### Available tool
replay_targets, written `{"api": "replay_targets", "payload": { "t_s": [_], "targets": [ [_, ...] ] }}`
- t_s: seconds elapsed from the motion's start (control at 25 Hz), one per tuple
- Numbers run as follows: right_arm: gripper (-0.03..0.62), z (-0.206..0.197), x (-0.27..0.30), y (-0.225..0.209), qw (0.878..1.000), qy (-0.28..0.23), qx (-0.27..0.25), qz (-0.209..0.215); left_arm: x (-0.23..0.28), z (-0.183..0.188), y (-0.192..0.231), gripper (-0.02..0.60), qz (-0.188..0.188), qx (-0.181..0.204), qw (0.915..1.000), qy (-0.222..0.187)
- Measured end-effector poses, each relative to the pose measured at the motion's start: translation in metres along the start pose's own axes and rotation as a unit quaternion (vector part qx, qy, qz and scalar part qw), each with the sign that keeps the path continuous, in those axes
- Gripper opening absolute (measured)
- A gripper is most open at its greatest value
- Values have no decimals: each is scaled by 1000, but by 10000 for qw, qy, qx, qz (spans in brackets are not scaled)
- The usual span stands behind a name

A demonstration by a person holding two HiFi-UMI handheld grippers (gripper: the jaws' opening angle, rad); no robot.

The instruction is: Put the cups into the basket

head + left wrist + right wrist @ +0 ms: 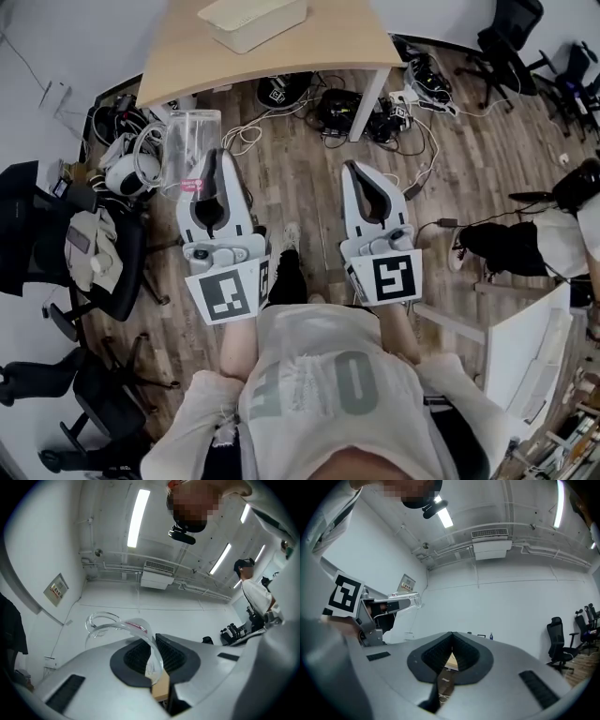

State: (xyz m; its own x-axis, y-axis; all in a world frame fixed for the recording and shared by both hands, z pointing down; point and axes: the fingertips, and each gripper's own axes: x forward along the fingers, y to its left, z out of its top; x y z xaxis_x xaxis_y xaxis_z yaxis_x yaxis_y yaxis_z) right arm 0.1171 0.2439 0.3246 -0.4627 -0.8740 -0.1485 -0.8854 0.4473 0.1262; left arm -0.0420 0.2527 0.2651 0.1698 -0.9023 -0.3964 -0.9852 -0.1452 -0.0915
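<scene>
A clear plastic cup with a pink label on its rim is held out over the floor, my left gripper shut on its wall. In the left gripper view the cup's rim curves up from between the pads, where my left gripper pinches it. My right gripper hangs beside it, shut and empty; its pads meet in the right gripper view. That view also shows the cup at the left. A white basket stands on the wooden table ahead.
Tangled cables and power strips lie under the table on the wood floor. Black office chairs stand at the left, more chairs at the far right. A white headset lies left of the cup. A white board leans at the right.
</scene>
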Motion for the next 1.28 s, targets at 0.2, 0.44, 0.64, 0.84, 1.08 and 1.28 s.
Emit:
{"api": "replay_targets", "payload": {
  "t_s": [0.2,0.44,0.64,0.84,1.08,1.28],
  "targets": [
    [-3,-6,64,-14,10000,62,-1,20,55,-12,28,34,31,24,10000,-40],
    [-3,0,157,-20,9999,-66,-141,56,124,-35,74,34,72,457,9989,-41],
    [-3,6,218,-23,9995,-235,-223,7,176,-47,103,34,11,482,9985,-249],
    [-3,-1,259,-30,9995,-221,-225,-5,211,-61,114,34,-54,681,9969,-392],
    [-3,-15,294,-32,9999,-92,-11,95,241,-86,123,34,-110,615,9977,-266],
    [-3,-32,333,-47,9998,-65,52,200,280,-114,128,34,-64,530,9984,-160]
  ]
}}
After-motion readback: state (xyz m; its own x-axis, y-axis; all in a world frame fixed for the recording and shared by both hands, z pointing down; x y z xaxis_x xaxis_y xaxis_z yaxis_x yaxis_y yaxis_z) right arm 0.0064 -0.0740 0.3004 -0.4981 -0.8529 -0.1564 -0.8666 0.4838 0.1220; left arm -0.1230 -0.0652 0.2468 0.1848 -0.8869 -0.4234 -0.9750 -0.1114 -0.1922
